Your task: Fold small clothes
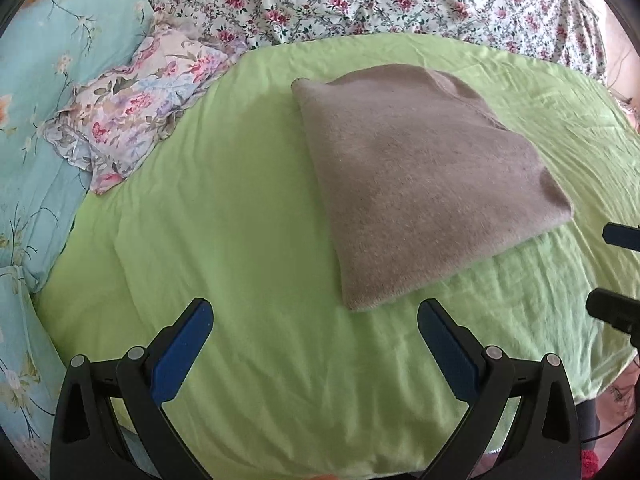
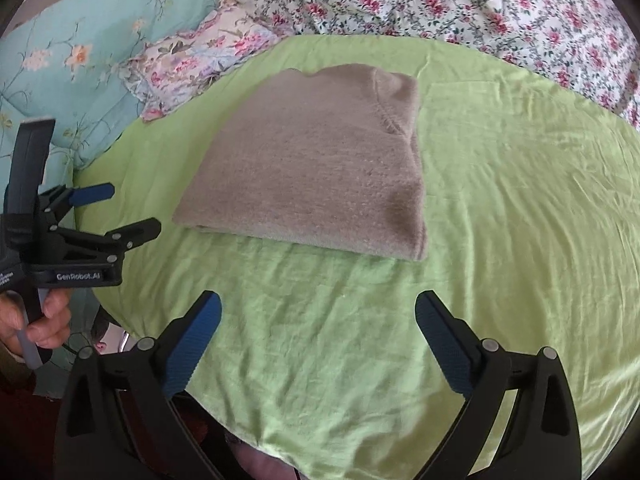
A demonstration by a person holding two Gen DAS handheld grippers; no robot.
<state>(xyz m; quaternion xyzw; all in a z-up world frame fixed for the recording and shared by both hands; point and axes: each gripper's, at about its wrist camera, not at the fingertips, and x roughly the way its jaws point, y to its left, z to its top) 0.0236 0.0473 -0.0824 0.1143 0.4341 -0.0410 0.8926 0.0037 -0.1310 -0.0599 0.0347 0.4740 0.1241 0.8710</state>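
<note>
Folded taupe garment (image 1: 416,184) on green sheet (image 1: 224,240)

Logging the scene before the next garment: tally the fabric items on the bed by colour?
Taupe folded garment: 1
Green sheet: 1
Teal floral quilt: 1
Pastel floral pillow: 1
White-and-pink floral cover: 1
Total: 5

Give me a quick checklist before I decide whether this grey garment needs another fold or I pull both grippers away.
1. Left gripper open, holding nothing: ok.
2. Right gripper open, holding nothing: ok.
3. Both grippers apart from the grey garment: ok.
4. Garment folded into a compact block, no sleeve sticking out: ok.
5. Garment lies wholly on the green sheet, away from the floral pillow: ok.
6. Layers underneath lie even: cannot tell.
</note>
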